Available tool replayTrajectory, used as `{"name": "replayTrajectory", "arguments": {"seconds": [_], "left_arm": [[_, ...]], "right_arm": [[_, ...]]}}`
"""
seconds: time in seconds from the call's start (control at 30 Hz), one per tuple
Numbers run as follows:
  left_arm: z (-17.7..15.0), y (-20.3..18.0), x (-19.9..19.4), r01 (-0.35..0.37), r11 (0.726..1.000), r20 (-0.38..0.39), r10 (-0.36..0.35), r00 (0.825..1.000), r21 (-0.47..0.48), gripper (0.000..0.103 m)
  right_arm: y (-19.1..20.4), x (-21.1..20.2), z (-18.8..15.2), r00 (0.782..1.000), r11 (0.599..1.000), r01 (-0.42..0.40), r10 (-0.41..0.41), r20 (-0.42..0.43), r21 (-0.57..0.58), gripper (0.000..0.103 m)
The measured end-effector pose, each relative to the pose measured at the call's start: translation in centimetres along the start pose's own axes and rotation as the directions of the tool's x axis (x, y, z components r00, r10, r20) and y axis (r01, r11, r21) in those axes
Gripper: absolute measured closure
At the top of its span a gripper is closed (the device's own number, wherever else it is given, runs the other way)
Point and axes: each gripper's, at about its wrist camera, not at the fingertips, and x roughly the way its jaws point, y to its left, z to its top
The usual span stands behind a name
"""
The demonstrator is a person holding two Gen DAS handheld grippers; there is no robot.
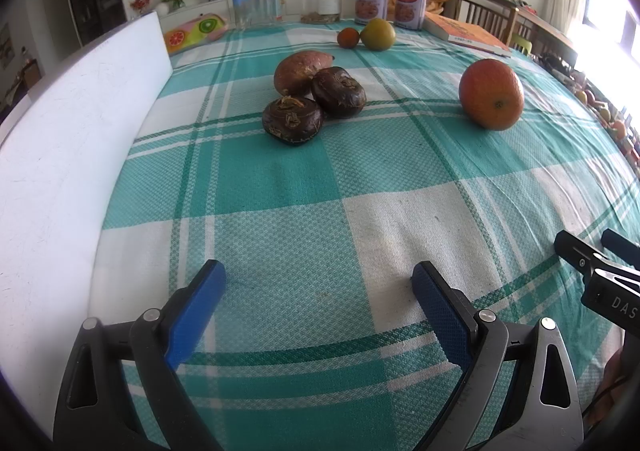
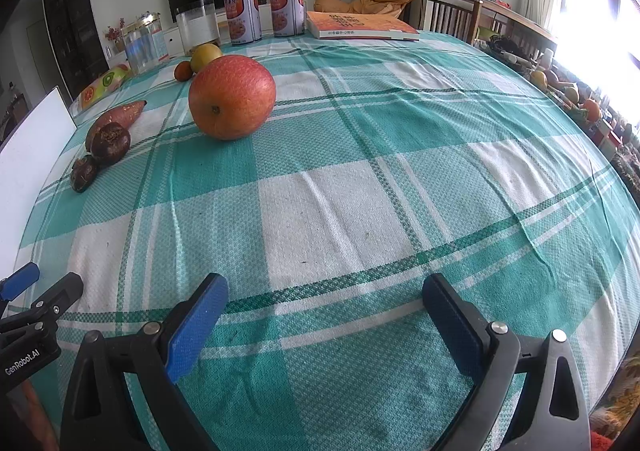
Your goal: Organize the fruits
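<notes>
On the teal-and-white checked tablecloth [image 1: 280, 187] nothing looks sorted yet: big round orange [image 2: 232, 96] sits alone, two dark water chestnuts [image 1: 292, 118] touch a reddish sweet potato [image 1: 298, 71]; our left gripper [image 1: 318, 293] and right gripper [image 2: 324, 301] hover spread, empty

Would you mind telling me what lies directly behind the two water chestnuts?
A sweet potato lies touching behind the two water chestnuts; its lower near side is hidden by them.
</notes>
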Motion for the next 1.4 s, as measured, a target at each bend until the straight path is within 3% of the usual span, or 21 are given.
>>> {"name": "replayTrajectory", "arguments": {"seconds": [0.27, 0.37, 0.43, 0.5, 0.6, 0.73, 0.87, 1.0, 1.07, 1.1, 1.13, 1.27, 1.4], "left_arm": [[0.0, 0.1, 0.0, 0.009, 1.0, 0.0, -0.009, 1.0, -0.003, 0.007], [0.3, 0.4, 0.0, 0.043, 0.999, -0.011, -0.043, 0.999, 0.0, 0.007], [1.3, 1.3, 0.0, 0.093, 0.994, -0.046, -0.095, 0.994, -0.053, 0.008], [2.9, 2.4, -0.7, 0.145, 0.98, -0.031, -0.151, 0.988, -0.136, 0.008], [6.6, 3.5, -1.8, 0.156, 0.964, 0.035, -0.152, 0.988, -0.216, 0.008], [12.8, 3.7, 0.9, 0.197, 0.94, -0.022, -0.212, 0.977, -0.279, 0.008], [17.2, 2.5, 6.4, 0.065, 0.98, -0.121, -0.089, 0.989, -0.189, 0.008], [18.2, 2.1, 10.5, 0.027, 0.992, -0.218, -0.053, 0.975, -0.123, 0.01], [18.1, 1.8, 11.2, 0.04, 0.995, -0.232, -0.06, 0.971, -0.09, 0.021], [18.1, 1.8, 11.6, 0.056, 0.995, -0.255, -0.075, 0.964, -0.082, 0.053], [18.0, 1.9, 11.7, 0.057, 0.995, -0.27, -0.077, 0.96, -0.083, 0.058], [17.3, 3.9, 9.9, 0.028, 0.989, -0.203, -0.057, 0.978, -0.144, 0.059], [16.6, 5.4, 4.0, -0.003, 0.985, -0.076, -0.01, 0.997, -0.173, 0.059]], "right_arm": [[0.1, 0.0, 0.0, 1.0, 1.0, -0.001, 0.001, 0.0, 0.0, 0.005], [0.0, 0.0, 0.0, 1.0, 1.0, -0.003, 0.003, -0.001, 0.0, 0.004], [0.0, 0.0, 0.0, 1.0, 1.0, -0.005, 0.005, -0.001, 0.0, 0.004], [0.0, 0.1, -0.1, 1.0, 1.0, -0.008, 0.008, -0.003, -0.002, 0.003], [0.0, 0.2, -0.1, 1.0, 1.0, -0.009, 0.009, -0.005, -0.005, 0.002], [0.0, 0.2, -0.1, 1.0, 1.0, -0.012, 0.012, -0.007, -0.006, 0.002], [0.1, 0.1, 0.0, 1.0, 1.0, -0.018, 0.018, -0.005, -0.006, 0.001], [0.0, 0.1, -0.1, 1.0, 1.0, -0.021, 0.021, -0.004, -0.005, 0.001], [0.0, 0.1, -0.1, 1.0, 1.0, -0.021, 0.02, -0.005, -0.006, 0.001], [0.0, 0.1, -0.1, 1.0, 1.0, -0.02, 0.02, -0.005, -0.006, 0.001], [0.0, 0.1, -0.1, 1.0, 1.0, -0.02, 0.02, -0.005, -0.006, 0.001], [0.0, 0.1, -0.1, 1.0, 1.0, -0.02, 0.02, -0.005, -0.006, 0.001], [0.0, 0.1, -0.1, 1.0, 1.0, -0.02, 0.02, -0.006, -0.006, 0.001]]}}
